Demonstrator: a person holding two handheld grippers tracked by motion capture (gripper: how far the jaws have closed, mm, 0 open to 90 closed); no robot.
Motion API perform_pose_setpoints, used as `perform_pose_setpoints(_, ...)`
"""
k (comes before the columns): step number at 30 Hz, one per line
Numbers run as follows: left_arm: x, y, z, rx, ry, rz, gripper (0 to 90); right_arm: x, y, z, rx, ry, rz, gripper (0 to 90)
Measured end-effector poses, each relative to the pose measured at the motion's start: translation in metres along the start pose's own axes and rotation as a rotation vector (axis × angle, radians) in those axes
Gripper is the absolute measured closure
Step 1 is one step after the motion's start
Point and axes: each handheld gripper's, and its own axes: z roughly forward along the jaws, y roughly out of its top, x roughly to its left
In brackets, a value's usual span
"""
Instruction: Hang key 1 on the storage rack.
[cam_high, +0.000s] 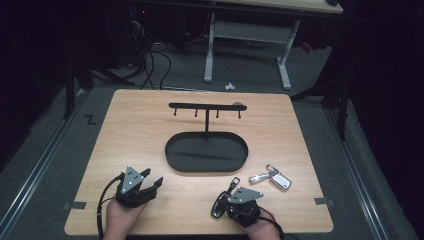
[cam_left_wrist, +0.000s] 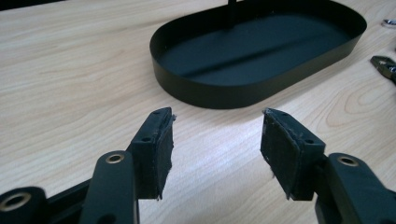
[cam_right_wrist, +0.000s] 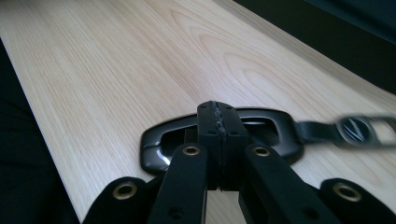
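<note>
- Near the front edge of the wooden table, 2 hand-held grippers are seen, 1 at each side.
- The right gripper is closed on the rim of a black carabiner; in the right gripper view its jaws are pressed together over the near side of the loop, and a short strap with a metal ring is seen trailing off to one side.
- The carabiner is kept low at the table surface, well short of the rack; whether it is lifted or resting cannot be told.
- The left gripper is open and nothing is held; bare wood is seen between its 2 pads.
- A black oval tray with an upright post and a hook bar is set at the middle of the table; no item is seen hanging on the 4 small hooks and the tray is empty.
- A silver key set is left lying to the right of the tray, untouched.
- The work is judged to be at an early stage: 1 item is gripped, but nothing is hung or placed yet.
- The carry to the rack, the hooking or placing, and the handling of the silver set are judged to be left.
</note>
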Motion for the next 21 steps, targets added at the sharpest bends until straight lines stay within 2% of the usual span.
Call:
perform_pose_setpoints(5,-0.004,0.007,0.008,-0.024,-0.021,0.011,43.9,-0.01,-0.014,-0.016,0.0,-0.038,0.044,89.9)
perform_pose_setpoints(8,-0.006,0.01,0.013,-0.029,-0.032,0.022,43.9,-0.019,-0.023,-0.028,-0.008,-0.086,0.073,89.8)
perform_pose_setpoints(17,-0.009,0.014,0.018,-0.024,-0.047,0.036,43.5,-0.04,-0.032,-0.041,-0.036,-0.142,0.139,87.5)
perform_pose_setpoints(19,-0.009,0.013,0.016,-0.028,-0.043,0.034,43.4,-0.042,-0.031,-0.044,-0.05,-0.147,0.148,85.3)
perform_pose_setpoints(21,-0.008,0.012,0.014,-0.028,-0.039,0.033,43.4,-0.042,-0.028,-0.045,-0.066,-0.146,0.158,78.6)
